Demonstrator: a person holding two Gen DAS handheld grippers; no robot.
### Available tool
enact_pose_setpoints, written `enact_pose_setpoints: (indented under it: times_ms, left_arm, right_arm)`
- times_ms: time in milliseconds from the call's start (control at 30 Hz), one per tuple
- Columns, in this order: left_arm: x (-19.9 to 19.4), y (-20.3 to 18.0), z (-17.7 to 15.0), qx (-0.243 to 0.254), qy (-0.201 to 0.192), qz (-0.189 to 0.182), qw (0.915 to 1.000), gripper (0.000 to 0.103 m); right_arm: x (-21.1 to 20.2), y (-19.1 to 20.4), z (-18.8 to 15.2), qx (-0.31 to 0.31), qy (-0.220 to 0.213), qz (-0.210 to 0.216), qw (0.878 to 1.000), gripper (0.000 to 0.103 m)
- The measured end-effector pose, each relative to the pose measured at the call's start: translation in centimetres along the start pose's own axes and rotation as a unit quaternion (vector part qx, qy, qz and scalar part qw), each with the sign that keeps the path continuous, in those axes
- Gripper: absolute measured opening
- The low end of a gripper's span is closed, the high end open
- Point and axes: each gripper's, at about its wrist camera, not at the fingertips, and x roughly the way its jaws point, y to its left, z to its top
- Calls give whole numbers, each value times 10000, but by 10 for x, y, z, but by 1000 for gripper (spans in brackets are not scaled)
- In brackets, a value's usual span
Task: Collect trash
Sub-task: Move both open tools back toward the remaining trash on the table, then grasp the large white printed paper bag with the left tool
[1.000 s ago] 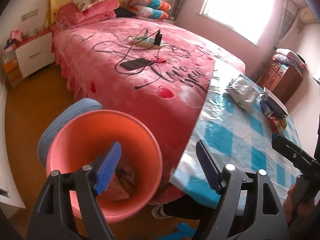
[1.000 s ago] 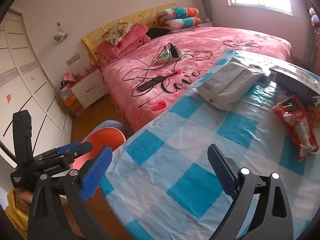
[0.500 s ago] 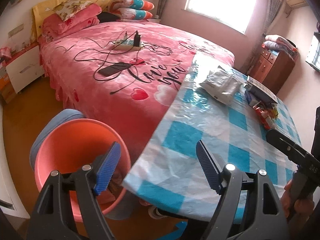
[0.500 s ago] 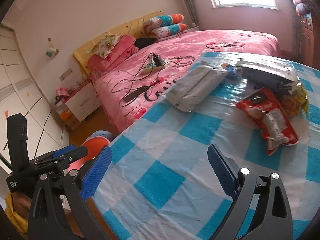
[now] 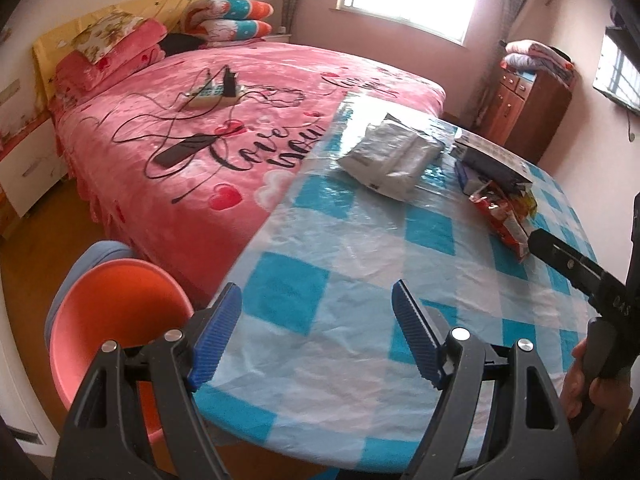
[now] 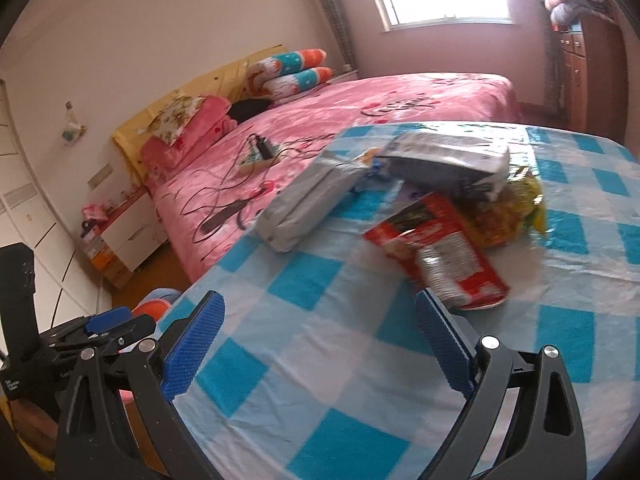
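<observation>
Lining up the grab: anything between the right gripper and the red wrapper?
No. In the right wrist view only bare checked tablecloth lies between the right gripper and the red wrapper.

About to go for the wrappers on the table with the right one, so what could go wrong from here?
1. The red wrapper overlaps the yellow wrapper, which is tucked under the dark box; pulling could drag the pile.
2. The plastic tablecloth is wrinkled; the open right hand-held gripper might pinch it.
3. The orange bin sits low beside the table, so a drop could miss.
</observation>
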Motion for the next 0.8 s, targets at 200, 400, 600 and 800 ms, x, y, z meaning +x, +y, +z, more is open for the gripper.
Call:
enact_pose_setpoints:
  times_ms: [200,400,600,800]
  left_arm:
    - [5,-26,8,209,6,-80,9997,78]
    - [14,-62,29,349,34,-448,9984,78]
    - [28,-102,60,89,163,-1098,9938,78]
    - [60,-145,96,-527,307,-1544,9861,82]
  right_arm:
    - [-7,-25,4,147,-72,-255,9995,95]
    - [-9,-51,7,356,-56,-466,9983,95]
    - [-20,-86,11,560,-140,-787,9952,95]
    - [-40,-115,15,755,-323,-1046,9911,95]
